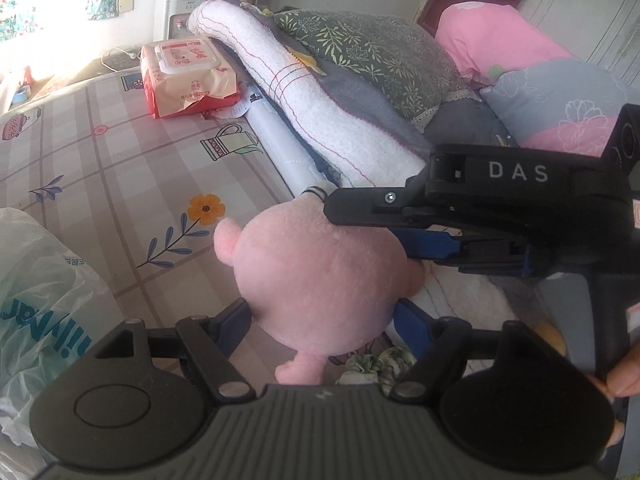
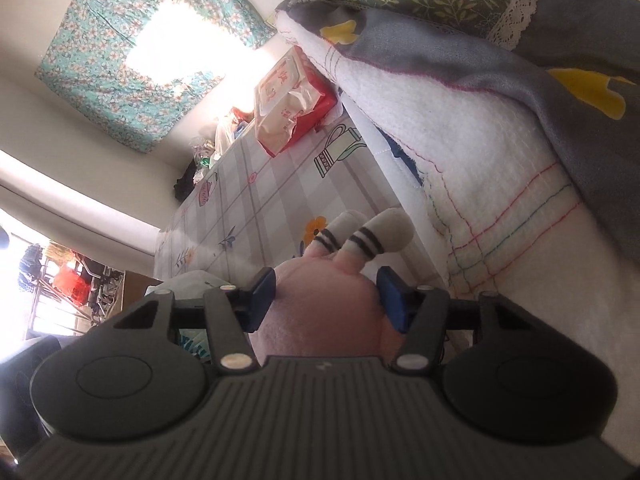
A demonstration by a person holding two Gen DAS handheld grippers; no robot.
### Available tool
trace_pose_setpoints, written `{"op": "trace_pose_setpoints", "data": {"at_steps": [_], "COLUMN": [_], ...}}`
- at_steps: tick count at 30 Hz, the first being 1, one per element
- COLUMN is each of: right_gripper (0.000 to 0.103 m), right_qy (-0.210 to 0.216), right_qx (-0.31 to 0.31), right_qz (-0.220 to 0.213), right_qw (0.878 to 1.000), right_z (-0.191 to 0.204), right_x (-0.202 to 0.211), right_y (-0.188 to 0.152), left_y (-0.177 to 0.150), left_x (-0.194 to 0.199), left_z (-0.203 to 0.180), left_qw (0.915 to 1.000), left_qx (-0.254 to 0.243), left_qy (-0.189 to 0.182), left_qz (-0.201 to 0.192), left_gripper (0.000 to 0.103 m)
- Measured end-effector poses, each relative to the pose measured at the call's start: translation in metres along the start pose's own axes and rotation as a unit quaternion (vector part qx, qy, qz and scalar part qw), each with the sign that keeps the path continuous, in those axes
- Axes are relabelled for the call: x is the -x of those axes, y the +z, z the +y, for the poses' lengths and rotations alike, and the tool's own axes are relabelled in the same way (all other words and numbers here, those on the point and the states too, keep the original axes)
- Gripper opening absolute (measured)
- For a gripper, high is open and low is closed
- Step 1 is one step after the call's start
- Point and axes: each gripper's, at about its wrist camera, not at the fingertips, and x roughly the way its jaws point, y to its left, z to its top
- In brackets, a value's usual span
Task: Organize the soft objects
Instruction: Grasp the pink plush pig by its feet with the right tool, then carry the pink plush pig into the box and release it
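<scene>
A bedroom bed (image 1: 120,160) with a checked, flower-printed sheet, sunlit from a curtained window, holds the scene; a rolled white blanket (image 1: 320,92) and stacked pillows (image 1: 380,52) run along its far side, a pack of wet wipes (image 1: 184,76) lies beyond, and a plastic bag (image 1: 36,288) sits at the near left. A pink plush toy (image 1: 316,280) rests on the sheet just beside the blanket. The left gripper (image 1: 320,316) stands apart around the toy's round body, blue pads at either flank, not clearly pressing. The right gripper (image 2: 326,300) has its pads against the toy near its striped-sock legs (image 2: 360,236), apparently clamped on it.

The likely risk: two grippers on one soft toy may pull it opposite ways, or the plush may squeeze out of a shallow hold. The right gripper reaches across close above the left, so a lift could knock them together. Open sheet lies to the left and ahead; the blanket crowds the right, the bag the near left.
</scene>
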Motion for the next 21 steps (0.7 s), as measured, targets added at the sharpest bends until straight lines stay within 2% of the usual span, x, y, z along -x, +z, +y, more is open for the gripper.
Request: {"op": "trace_pose_setpoints", "data": {"at_steps": [6,11,15,21], "right_gripper": [0.056,0.058,0.059,0.062], "right_qy": [0.029,0.055,0.088,0.128], "right_qx": [0.053,0.119,0.156,0.222], "right_qz": [-0.037,-0.041,-0.02,0.044], "right_qw": [0.997,0.99,0.984,0.966], "right_z": [0.058,0.126,0.184,0.287], "right_x": [0.047,0.064,0.052,0.009], "right_y": [-0.012,-0.033,-0.054,-0.099], "left_y": [-0.01,-0.024,-0.041,-0.078], "left_x": [0.067,0.13,0.175,0.231], "left_z": [0.001,0.03,0.066,0.14], "left_qw": [0.9976,0.9911,0.9829,0.9633], "left_qx": [-0.001,0.032,0.068,0.147], "left_qy": [0.013,0.042,0.074,0.126], "left_qz": [-0.068,-0.123,-0.154,-0.186], "left_gripper": [0.079,0.079,0.079,0.079]}}
